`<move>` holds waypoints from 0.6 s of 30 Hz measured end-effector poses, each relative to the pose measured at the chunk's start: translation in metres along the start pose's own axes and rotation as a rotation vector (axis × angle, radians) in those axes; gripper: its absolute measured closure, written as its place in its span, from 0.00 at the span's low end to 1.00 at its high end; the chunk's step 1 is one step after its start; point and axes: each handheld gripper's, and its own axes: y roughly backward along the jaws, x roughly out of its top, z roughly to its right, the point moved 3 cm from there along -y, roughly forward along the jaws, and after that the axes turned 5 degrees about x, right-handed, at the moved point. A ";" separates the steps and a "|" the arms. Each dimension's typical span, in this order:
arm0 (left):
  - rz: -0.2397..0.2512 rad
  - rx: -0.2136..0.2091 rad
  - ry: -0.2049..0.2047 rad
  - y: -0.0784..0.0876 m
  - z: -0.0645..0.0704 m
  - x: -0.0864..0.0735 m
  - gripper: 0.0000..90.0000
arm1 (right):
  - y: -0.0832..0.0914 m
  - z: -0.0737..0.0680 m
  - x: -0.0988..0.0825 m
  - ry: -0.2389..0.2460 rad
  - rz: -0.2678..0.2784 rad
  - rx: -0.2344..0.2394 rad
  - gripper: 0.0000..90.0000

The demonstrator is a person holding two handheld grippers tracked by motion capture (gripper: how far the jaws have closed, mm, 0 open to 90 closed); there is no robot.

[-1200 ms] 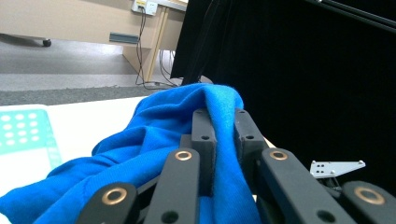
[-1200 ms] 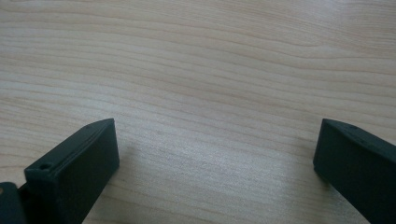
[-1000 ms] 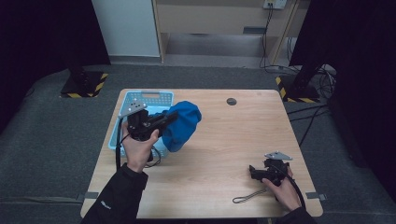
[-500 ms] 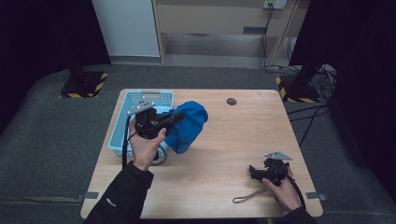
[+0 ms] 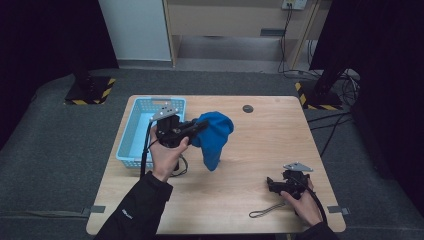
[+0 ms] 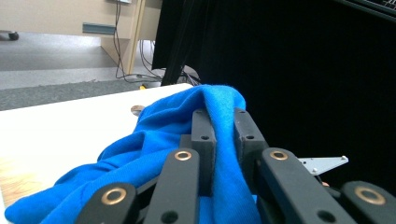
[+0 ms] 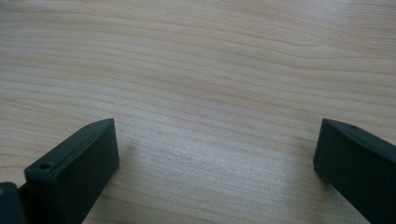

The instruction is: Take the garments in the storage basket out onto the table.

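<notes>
1. Blue cloth point(image 6: 159, 140) is being pinched by the left gripper point(image 5: 197, 127), whose two black jaws are pressing together on a fold of the fabric (the left gripper view shows the fold running up between them and draping over their tips).
2. In the high view the blue cloth point(image 5: 214, 137) is hanging from those jaws above the table point(image 5: 260, 145), bunching at the top and trailing down to a narrower end just over the wood.
3. A hand point(image 5: 165, 152) in a dark sleeve is gripping the left gripper from below, and the tool's cable is looping down beside the wrist.
4. Just to the left of that hand, a light blue basket point(image 5: 137, 130) is sitting at the table's far left corner.
5. A small dark round thing point(image 5: 247, 108) is lying near the far edge, well apart from the cloth.
6. The right gripper point(image 5: 280, 186) is resting near the table's near right corner, its jaws standing wide apart over bare wood point(image 7: 210, 93) with nothing between them.
</notes>
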 end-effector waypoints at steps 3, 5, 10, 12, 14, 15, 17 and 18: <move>-0.008 -0.010 -0.002 -0.005 0.003 -0.002 0.90 | 0.000 0.000 0.000 0.000 0.000 0.000 0.00; -0.014 -0.010 -0.006 -0.008 0.005 -0.003 0.90 | 0.000 0.000 0.000 0.000 0.000 0.000 0.00; -0.027 -0.013 -0.006 -0.016 0.008 -0.007 0.90 | 0.000 0.000 0.000 0.000 0.000 0.000 0.00; -0.035 -0.017 -0.005 -0.019 0.008 -0.009 0.90 | 0.000 0.000 0.000 0.000 0.000 0.000 0.00; -0.044 -0.019 -0.008 -0.022 0.009 -0.012 0.90 | 0.000 0.000 0.000 0.000 0.000 0.000 0.00; -0.047 -0.021 -0.009 -0.023 0.010 -0.013 0.90 | 0.000 0.000 0.000 0.000 0.000 0.000 0.00; -0.053 -0.025 -0.008 -0.026 0.011 -0.016 0.90 | 0.000 0.000 0.000 0.000 0.000 0.000 0.00; -0.056 -0.026 -0.007 -0.028 0.011 -0.017 0.89 | 0.000 0.000 0.000 0.000 0.000 0.000 0.00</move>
